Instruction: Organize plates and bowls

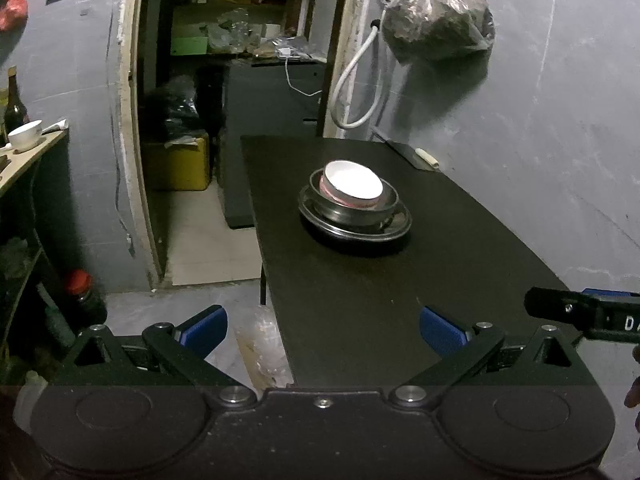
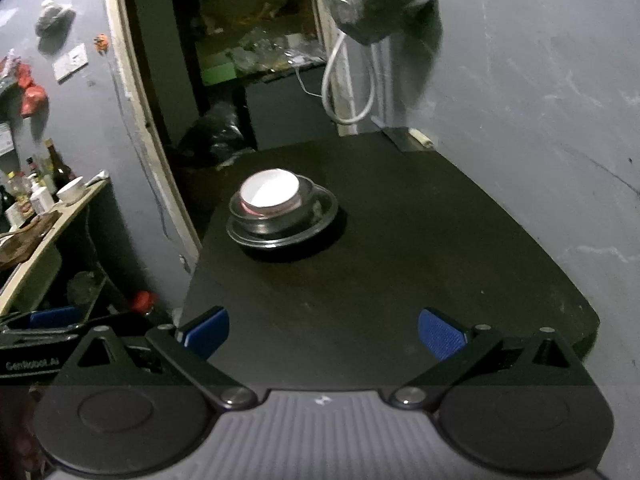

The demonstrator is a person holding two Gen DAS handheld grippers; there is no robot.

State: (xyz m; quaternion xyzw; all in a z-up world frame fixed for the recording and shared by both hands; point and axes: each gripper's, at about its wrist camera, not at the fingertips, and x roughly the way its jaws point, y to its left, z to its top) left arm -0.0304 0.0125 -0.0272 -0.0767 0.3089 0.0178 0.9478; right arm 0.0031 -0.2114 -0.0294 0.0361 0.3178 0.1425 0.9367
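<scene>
Holding both tools wide open and empty, you keep the left gripper and right gripper over the near edge of the black table. Farther on: one stack, white bowl nested in a steel bowl on a steel plate. Beyond: grey wall, hanging bag.
</scene>
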